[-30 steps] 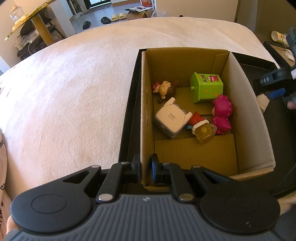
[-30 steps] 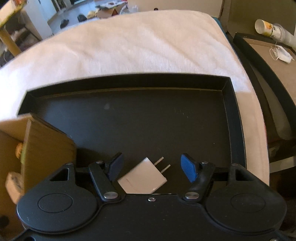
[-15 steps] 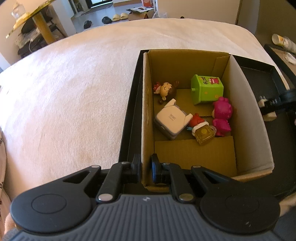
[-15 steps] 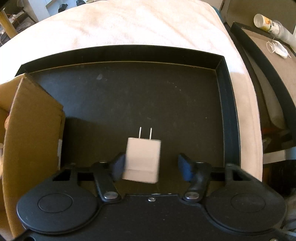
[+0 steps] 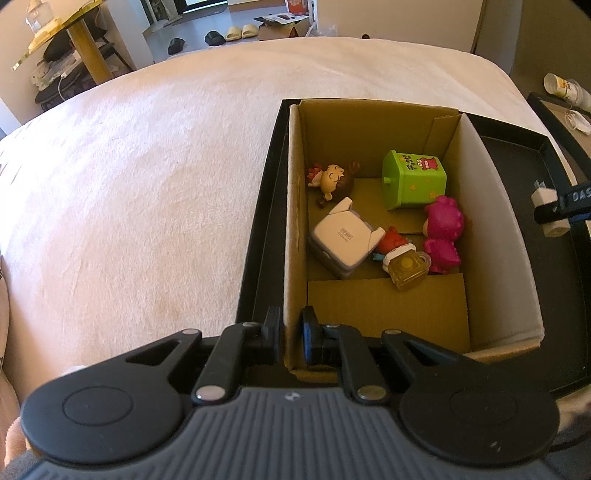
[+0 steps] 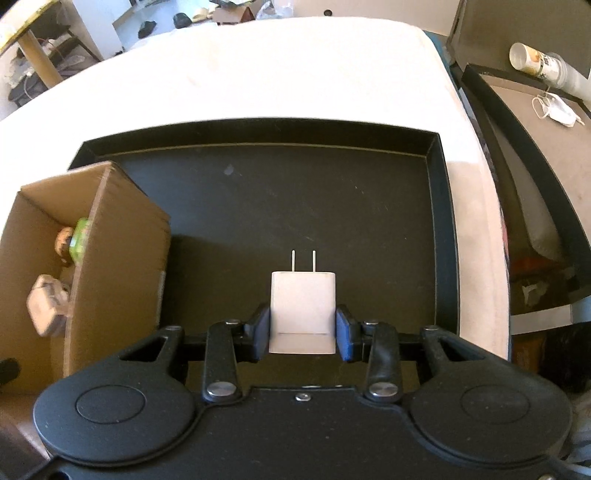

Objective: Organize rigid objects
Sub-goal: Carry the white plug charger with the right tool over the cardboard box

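Note:
My right gripper (image 6: 303, 332) is shut on a white plug adapter (image 6: 303, 306), prongs pointing away, held over the black tray (image 6: 439, 206). It also shows at the right edge of the left wrist view (image 5: 546, 210). My left gripper (image 5: 290, 332) is shut on the near left wall of the cardboard box (image 5: 291, 236), which stands in the tray. In the box lie a green toy bin (image 5: 415, 179), a pink figure (image 5: 441, 232), a white-grey charger (image 5: 341, 236), a small doll (image 5: 332, 179) and a red figure with a yellow mug (image 5: 404, 260).
The tray sits on a pale plush blanket (image 5: 129, 184). A second dark tray (image 6: 524, 129) with a cup (image 6: 535, 61) and a face mask (image 6: 561, 110) lies to the right. A gold table (image 5: 74, 37) and slippers (image 5: 240, 32) are on the floor beyond.
My right gripper closed on the white adapter, which turned prongs-forward, and lifted it above the tray floor. The left gripper kept its hold on the box wall.

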